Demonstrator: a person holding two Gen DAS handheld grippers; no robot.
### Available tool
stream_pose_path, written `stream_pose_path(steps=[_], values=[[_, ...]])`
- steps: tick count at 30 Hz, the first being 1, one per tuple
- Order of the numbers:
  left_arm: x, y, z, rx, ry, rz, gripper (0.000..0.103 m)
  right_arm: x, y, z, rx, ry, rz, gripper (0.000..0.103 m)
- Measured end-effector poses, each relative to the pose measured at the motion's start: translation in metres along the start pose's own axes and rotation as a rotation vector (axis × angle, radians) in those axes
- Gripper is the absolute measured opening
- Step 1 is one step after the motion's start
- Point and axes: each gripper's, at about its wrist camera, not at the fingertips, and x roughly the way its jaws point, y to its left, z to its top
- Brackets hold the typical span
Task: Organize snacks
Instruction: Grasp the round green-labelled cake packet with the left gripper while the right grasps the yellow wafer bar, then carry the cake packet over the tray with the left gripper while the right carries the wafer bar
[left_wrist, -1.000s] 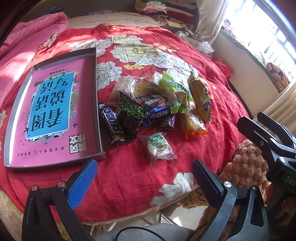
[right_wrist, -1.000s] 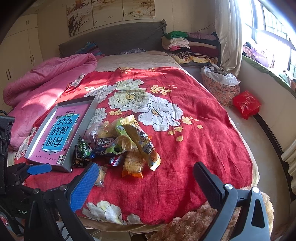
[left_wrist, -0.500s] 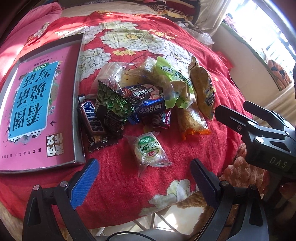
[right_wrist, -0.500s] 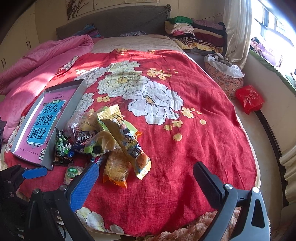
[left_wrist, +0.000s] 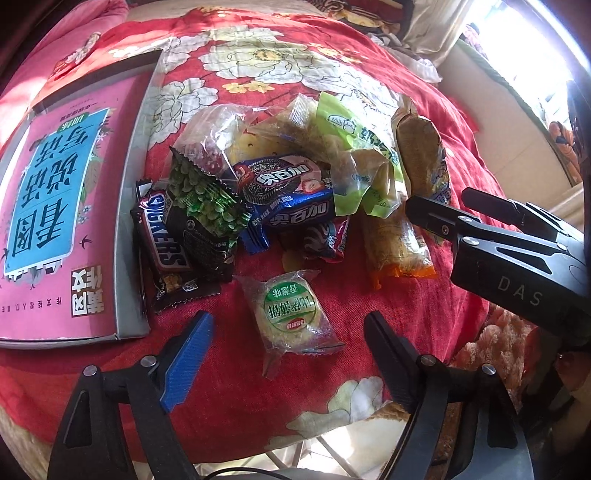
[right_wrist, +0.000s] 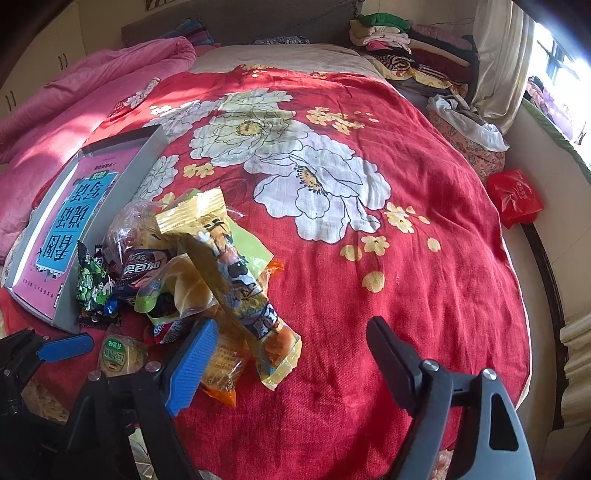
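Round cake pack (left_wrist: 293, 314) sits on the bed at about 12 o'clock from the left hand-held gripper (left_wrist: 288, 330), between jaws that have just been closing but aren't touching it yet; the right hand-held gripper (right_wrist: 291, 350) is open too, farther off.

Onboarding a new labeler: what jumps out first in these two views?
A heap of snack packets lies on the red flowered bedspread, with a round green-labelled biscuit pack lying apart at the near edge. Left of the heap sits a grey tray holding a pink book. The left tool hangs open just short of the biscuit pack, and the right tool is open at the heap's right side.
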Motion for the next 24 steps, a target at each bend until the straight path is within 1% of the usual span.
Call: stream_pose_path(steps=[3,5,6,7,11,13,18,24], values=[[0.005,-0.001,0.001,-0.009,0.001,-0.001,0.075,0.007,0.001,0.002,-0.009,0.012,-0.006,0.068],[0.007,-0.002,0.002,-0.008,-0.004,-0.004,0.073,0.007,0.002,0.003,-0.017,0.007,-0.001,0.059],[0.008,-0.002,0.003,-0.008,-0.006,-0.002,0.07,0.007,0.003,0.004,-0.022,0.0,0.002,0.057],[0.009,-0.003,0.005,-0.006,-0.008,-0.001,0.065,0.007,0.004,0.004,-0.027,-0.002,0.008,0.051],[0.012,-0.007,0.005,0.008,-0.007,0.017,0.053,0.01,0.003,0.004,-0.017,0.01,0.053,0.031],[0.012,-0.008,0.005,0.01,-0.01,0.008,0.046,0.009,0.0,0.003,-0.002,0.005,0.066,0.027],[0.01,-0.003,0.005,0.007,-0.016,-0.027,0.036,0.005,-0.016,0.002,0.078,-0.023,0.12,0.027],[0.001,0.011,-0.004,-0.006,-0.024,-0.107,0.036,-0.01,-0.03,0.0,0.152,-0.102,0.178,0.026]])
